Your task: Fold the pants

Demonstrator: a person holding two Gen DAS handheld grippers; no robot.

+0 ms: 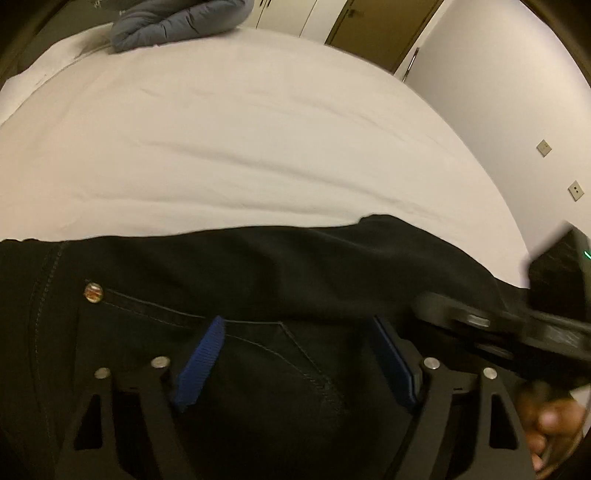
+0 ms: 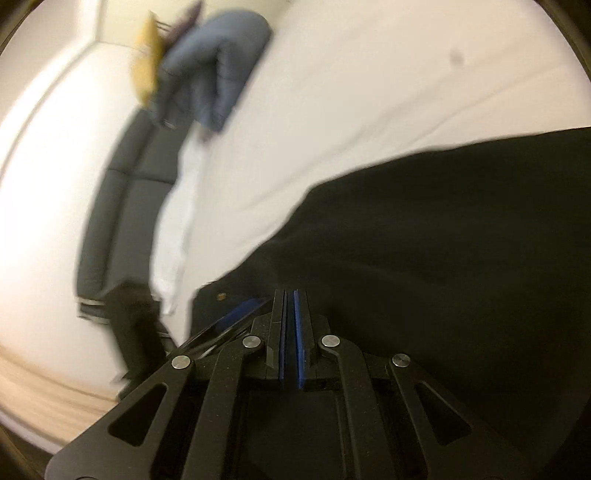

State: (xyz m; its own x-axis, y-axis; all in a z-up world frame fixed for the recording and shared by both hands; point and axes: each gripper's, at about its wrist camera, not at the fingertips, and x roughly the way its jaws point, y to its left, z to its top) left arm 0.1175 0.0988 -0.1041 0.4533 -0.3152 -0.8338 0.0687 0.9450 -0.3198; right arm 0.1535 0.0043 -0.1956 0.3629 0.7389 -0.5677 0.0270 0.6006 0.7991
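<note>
Black pants (image 1: 258,280) lie on the near side of a white bed (image 1: 240,140); a pocket seam and a metal rivet (image 1: 93,291) show in the left wrist view. My left gripper (image 1: 295,354) is open, its blue-padded fingers spread just above the pocket area. The right gripper's body (image 1: 517,325) enters that view from the right. In the right wrist view my right gripper (image 2: 290,321) has its pads nearly together at the edge of the pants (image 2: 443,240); whether cloth is pinched between them is not clear. That view is blurred.
A folded grey-blue quilted garment (image 1: 177,22) lies at the far end of the bed, also in the right wrist view (image 2: 214,74). A dark upholstered headboard (image 2: 122,206) runs along the bed's edge. Wooden doors (image 1: 380,26) and a white wall stand beyond.
</note>
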